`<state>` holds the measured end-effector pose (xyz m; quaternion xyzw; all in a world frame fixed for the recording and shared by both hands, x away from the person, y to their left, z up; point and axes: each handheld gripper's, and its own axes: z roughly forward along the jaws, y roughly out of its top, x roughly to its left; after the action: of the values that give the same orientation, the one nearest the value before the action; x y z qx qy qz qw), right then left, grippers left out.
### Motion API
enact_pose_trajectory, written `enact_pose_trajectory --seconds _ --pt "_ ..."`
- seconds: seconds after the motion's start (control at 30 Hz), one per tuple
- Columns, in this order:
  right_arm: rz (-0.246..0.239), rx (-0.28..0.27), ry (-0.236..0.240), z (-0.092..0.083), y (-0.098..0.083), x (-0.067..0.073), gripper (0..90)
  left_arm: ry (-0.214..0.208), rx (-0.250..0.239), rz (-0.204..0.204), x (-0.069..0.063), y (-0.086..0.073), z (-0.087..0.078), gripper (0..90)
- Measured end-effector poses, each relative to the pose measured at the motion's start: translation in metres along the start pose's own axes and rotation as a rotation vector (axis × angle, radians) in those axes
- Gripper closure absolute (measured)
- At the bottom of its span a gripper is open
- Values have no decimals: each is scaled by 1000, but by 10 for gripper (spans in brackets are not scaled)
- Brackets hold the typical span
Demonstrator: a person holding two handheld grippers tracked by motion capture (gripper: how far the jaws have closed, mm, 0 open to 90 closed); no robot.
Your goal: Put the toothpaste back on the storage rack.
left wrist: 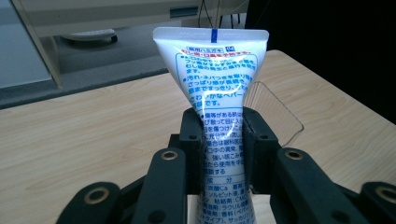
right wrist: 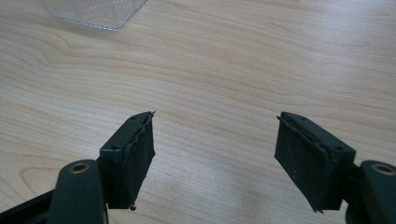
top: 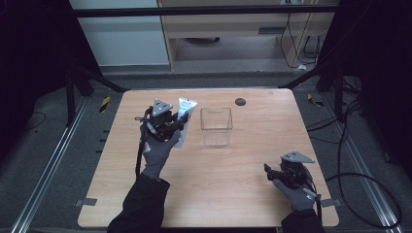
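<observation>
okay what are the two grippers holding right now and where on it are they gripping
The left gripper clamps a white toothpaste tube across its middle, crimped end up. The right gripper is open and holds nothing.

A: What sort of place is this?

B: A lab or test room. A bare wooden surface [top: 209,194] stands inside a black metal frame [top: 204,10] on grey carpet [top: 43,141].

A: What else shows it?

B: Loose cables [top: 359,179] trail over the carpet, hazard tape [top: 105,103] marks it, and plain office cabinets [top: 233,24] stand behind.
</observation>
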<state>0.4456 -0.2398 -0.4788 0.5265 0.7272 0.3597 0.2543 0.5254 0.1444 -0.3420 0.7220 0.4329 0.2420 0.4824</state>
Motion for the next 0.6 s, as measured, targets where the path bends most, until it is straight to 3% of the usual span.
enact_pose_trajectory --seconds 0.6 --pt "-4 -3 -4 2 -1 -1 275 -9 -62 -22 -6 21 31 721"
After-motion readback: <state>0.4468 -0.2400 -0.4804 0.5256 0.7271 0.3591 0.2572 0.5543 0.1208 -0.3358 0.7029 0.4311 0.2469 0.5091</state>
